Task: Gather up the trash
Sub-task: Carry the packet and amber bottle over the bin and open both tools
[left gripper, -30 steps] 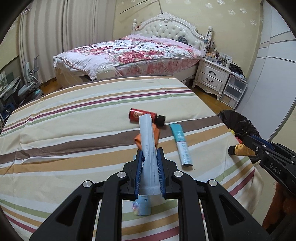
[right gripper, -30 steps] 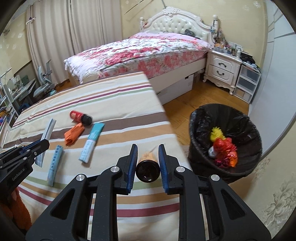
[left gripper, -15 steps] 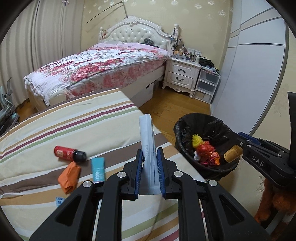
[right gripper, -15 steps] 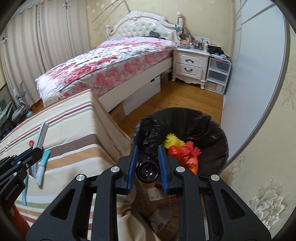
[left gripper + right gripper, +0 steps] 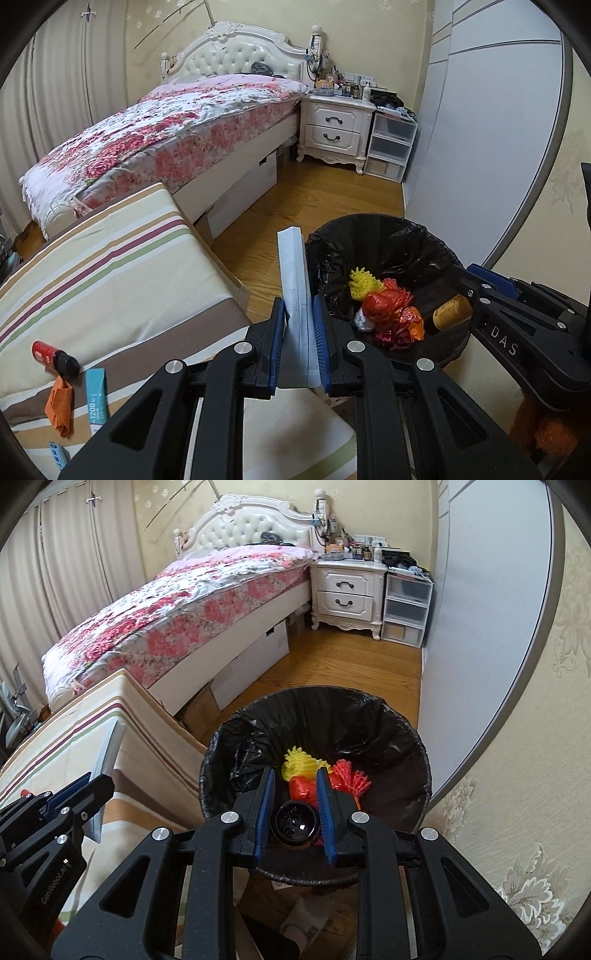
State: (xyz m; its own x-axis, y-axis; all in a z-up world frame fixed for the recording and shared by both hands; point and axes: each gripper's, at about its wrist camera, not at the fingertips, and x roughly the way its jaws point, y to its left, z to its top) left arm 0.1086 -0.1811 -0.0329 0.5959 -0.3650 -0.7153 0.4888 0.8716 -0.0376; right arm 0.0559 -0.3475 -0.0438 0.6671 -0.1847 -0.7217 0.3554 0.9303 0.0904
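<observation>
Striped cloth covers the counter (image 5: 110,266), whose right edge stands just beside the bin (image 5: 380,236). At the counter's near left corner, seen only from the left wrist, lie a red can (image 5: 53,357) with a black cap, an orange wrapper (image 5: 59,406) touching it, a teal tube (image 5: 96,398) printed "1200" and something unreadable after it, and a blue-and-white pack (image 5: 57,456) cut off by the frame. The left tongs (image 5: 300,343) are clamped tight on a pale sachet (image 5: 295,295) that stands upright between the blue pads; "20251114" runs along its seam. It sits just left of the bin's rim, above the gap between counter and bin. The bin, lined with a black bag, holds yellow netting (image 5: 364,282), red and orange crumpled wrappers (image 5: 391,314) and a bit of foil (image 5: 364,321). The right tongs (image 5: 295,808) are nearly closed on a bottle (image 5: 294,825); from their own camera only its dark round end shows, over the bin's near rim, while the left view shows its tan side (image 5: 452,312) above the trash and the letters "DAS" on the tongs' body. The right view reads "GenRobot.AI" on the left tongs' body and shows a slipper (image 5: 306,915) on the floor below the bin. Behind stand a bed (image 5: 166,125) with a floral cover, a white nightstand (image 5: 336,125) crowded with small items, and plastic drawers (image 5: 391,147).
</observation>
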